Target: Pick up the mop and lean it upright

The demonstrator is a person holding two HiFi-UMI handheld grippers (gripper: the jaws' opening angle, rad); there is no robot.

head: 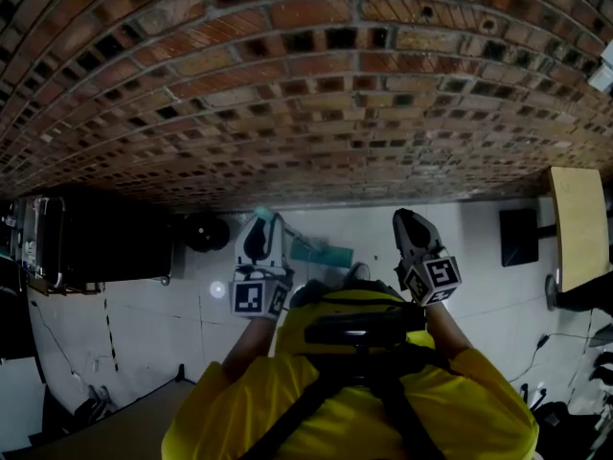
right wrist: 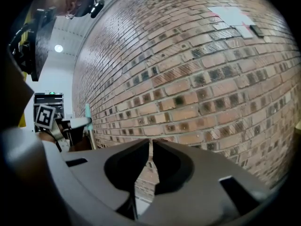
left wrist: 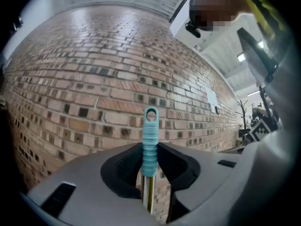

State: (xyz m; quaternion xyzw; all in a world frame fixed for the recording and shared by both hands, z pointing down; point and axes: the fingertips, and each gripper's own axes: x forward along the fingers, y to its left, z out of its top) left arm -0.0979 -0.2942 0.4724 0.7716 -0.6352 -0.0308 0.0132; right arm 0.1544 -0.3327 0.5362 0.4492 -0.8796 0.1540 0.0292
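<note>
Teal ribbed plastic, the end sleeve of the one mop, stands between the two jaws of the left gripper. The jaws are partly closed and press it from both sides. The sleeve's single hang loop pokes up above the jaws, and one metal shaft runs down below them. The right gripper has its jaws drawn together to a thin slit, with nothing between them.

In the head view the two grippers are raised side by side toward the brick wall, each carrying one marker cube. The mop's tip is near the wall; whether it touches cannot be told. One flat teal piece, apparently the mop's head, lies on the pale floor between the grippers.
</note>
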